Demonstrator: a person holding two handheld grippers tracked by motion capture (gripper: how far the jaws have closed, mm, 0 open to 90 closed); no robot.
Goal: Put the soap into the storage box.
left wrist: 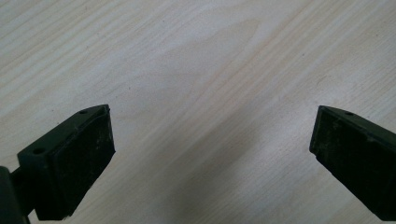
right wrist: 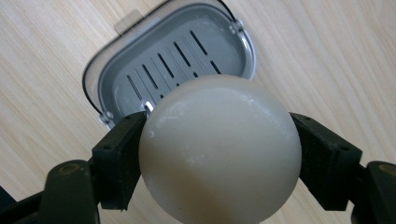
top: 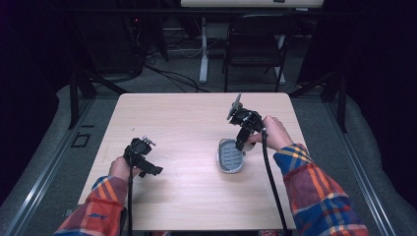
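- Looking down from the high view, I have the right gripper [top: 242, 142] tilted over the grey soap dish [top: 230, 156] at the table's [top: 196, 113] right of centre, while the left gripper [top: 142, 164] idles low at the near left, well apart from it.
- In the left gripper view my jaws stand wide apart over bare wood, gripping nothing; I judge it parked out of the way.
- In the right gripper view my jaws are clamped on a round white soap [right wrist: 219, 149], held just above the slotted soap dish [right wrist: 140, 60], probably so it can be lowered in to drain.
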